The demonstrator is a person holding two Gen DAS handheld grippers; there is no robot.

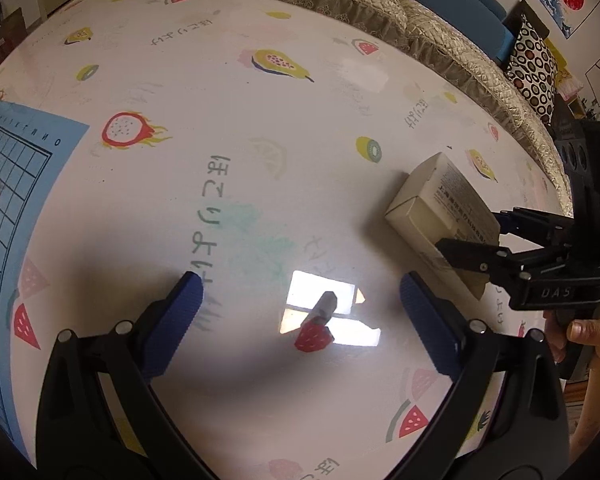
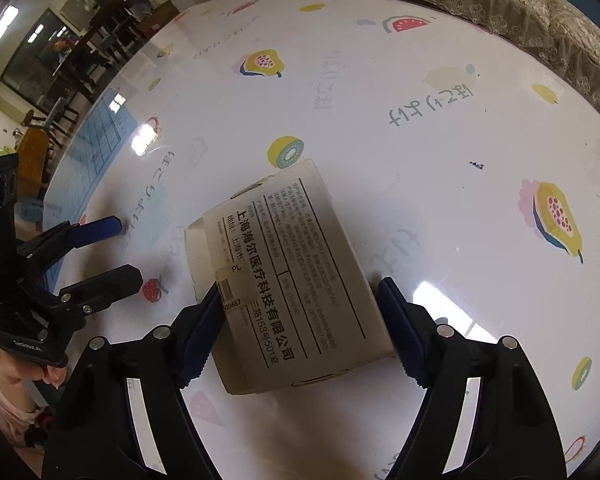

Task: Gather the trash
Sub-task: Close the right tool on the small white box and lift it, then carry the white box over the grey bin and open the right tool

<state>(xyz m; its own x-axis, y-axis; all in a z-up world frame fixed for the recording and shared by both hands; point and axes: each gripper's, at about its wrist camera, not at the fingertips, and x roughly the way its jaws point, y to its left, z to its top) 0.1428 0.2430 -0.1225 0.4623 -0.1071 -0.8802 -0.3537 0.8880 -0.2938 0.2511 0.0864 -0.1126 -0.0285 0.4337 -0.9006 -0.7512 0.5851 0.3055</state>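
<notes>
We are straddling the white cardboard box (image 2: 288, 276), which is lying flat on the fruit-print table (image 2: 440, 208), with the right gripper (image 2: 300, 320). Its jaws are spread, flanking the box's long sides but not yet clamping. We should be centring before squeezing. The label is reading 上海鸿尔医疗科技有限公司. The left gripper (image 1: 300, 300) is hovering released, empty.

Cream black-printed box (image 2: 288, 276), white fruit-patterned tablecloth (image 2: 420, 160), blue gridded mat (image 1: 8, 200).

Left gripper (image 1: 300, 304), jaws spread, hovers over the table (image 1: 228, 80); right gripper (image 1: 466, 236) straddles the box (image 1: 440, 204).
</notes>
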